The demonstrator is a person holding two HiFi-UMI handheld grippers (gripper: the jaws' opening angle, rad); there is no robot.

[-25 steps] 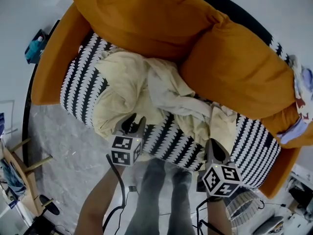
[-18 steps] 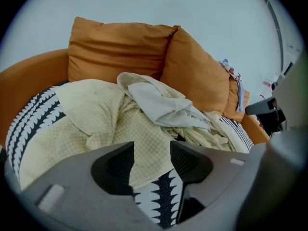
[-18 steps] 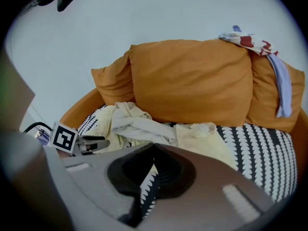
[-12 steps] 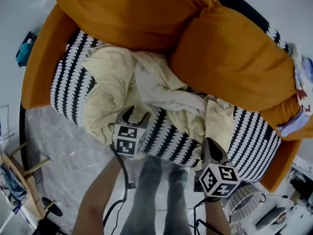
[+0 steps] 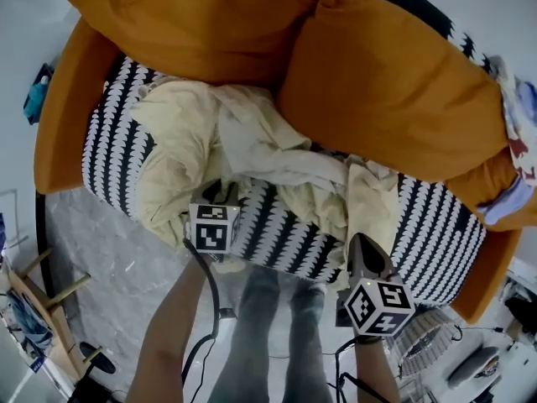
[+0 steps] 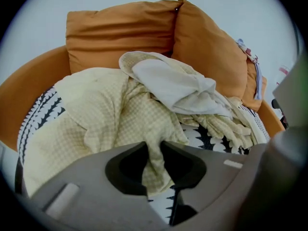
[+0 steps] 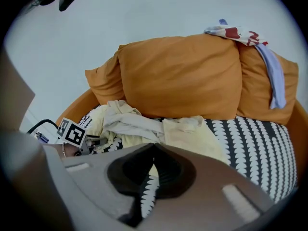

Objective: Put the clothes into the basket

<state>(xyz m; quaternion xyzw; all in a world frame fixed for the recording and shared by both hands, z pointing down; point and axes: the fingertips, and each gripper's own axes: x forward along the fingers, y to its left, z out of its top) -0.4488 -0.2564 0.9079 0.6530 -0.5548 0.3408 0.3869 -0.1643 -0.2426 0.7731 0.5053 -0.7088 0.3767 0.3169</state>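
A heap of clothes lies on the orange sofa's black-and-white seat (image 5: 428,233): a pale yellow checked garment (image 5: 180,166) (image 6: 96,109), a cream one (image 5: 260,141) (image 6: 178,88) on top, and another pale yellow piece (image 5: 369,200) (image 7: 192,134) to the right. My left gripper (image 5: 220,193) (image 6: 153,148) is at the checked garment's front edge. Its jaws have just been closing and now pinch a hanging fold of it. My right gripper (image 5: 361,246) (image 7: 154,146) hovers at the seat's front edge, shut and empty. A wire basket (image 5: 415,347) shows partly on the floor at the lower right.
Two big orange cushions (image 5: 394,91) lean against the sofa back. A patterned cloth (image 5: 516,133) (image 7: 231,32) hangs over the right end. The person's legs (image 5: 268,334) and cables are in front of the sofa. Wooden furniture legs (image 5: 42,292) stand at the left.
My left gripper has dropped onto the front edge of the checked garment and its fingers are now hidden behind the marker cube. The right gripper has shifted only a little.
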